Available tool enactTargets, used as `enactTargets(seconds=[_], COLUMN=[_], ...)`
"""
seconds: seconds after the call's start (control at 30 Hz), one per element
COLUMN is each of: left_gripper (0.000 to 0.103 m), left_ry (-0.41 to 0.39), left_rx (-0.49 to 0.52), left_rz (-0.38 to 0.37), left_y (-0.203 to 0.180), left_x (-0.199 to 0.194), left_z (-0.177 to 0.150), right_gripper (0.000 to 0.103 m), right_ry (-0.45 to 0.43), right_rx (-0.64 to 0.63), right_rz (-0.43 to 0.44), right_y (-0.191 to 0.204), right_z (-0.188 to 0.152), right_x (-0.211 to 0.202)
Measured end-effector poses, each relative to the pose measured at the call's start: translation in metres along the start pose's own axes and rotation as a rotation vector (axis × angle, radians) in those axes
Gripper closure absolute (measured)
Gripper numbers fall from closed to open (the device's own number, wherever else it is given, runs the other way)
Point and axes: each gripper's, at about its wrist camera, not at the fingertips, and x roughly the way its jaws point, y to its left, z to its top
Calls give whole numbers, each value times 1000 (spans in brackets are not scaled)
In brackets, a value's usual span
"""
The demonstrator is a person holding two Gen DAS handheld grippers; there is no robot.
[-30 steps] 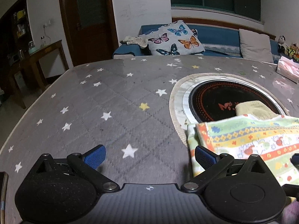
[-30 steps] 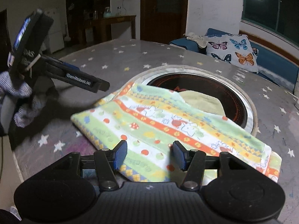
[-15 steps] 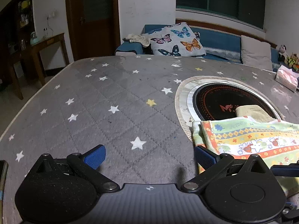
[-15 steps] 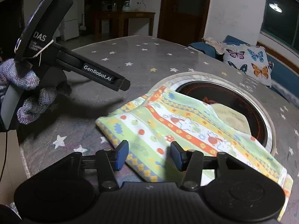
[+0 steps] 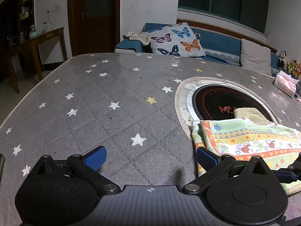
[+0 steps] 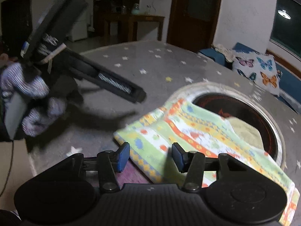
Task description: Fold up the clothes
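A folded cloth with green, yellow and orange patterned stripes (image 5: 250, 141) lies on the grey star-patterned table cover (image 5: 105, 101), partly over the round black cooktop (image 5: 222, 103). My left gripper (image 5: 150, 158) is open and empty over bare cover, its right finger beside the cloth's left edge. In the right wrist view the cloth (image 6: 188, 131) lies in front of my right gripper (image 6: 150, 156), which is open with its fingers above the cloth's near edge. The left gripper (image 6: 112, 86) shows there at the left, held in a gloved hand.
A yellowish cloth (image 5: 250, 113) sits on the cooktop behind the folded one. A tissue pack (image 5: 286, 82) stands at the far right of the table. A blue sofa with a butterfly pillow (image 5: 176, 39) is behind the table. The table edge runs along the left.
The left gripper has pulled away to the left, off the cloth. The right gripper has drawn back and shifted, so the cloth lies further right in its view. Both stay open.
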Motion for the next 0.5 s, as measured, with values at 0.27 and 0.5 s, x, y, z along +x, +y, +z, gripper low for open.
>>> enactTargets(seconds=[0.27,0.5], left_gripper=[0,0], left_ry=[15,52], left_rx=[-32,-94], left_rz=[-28,-104], left_y=[3,5], left_x=[1,3], left_z=[2,1], right_gripper=[54,74], right_ry=[21,28], right_rx=[-111,-159], right_rz=[28,-32], right_y=[27,36], right_z=[2,1], right_x=[14,24])
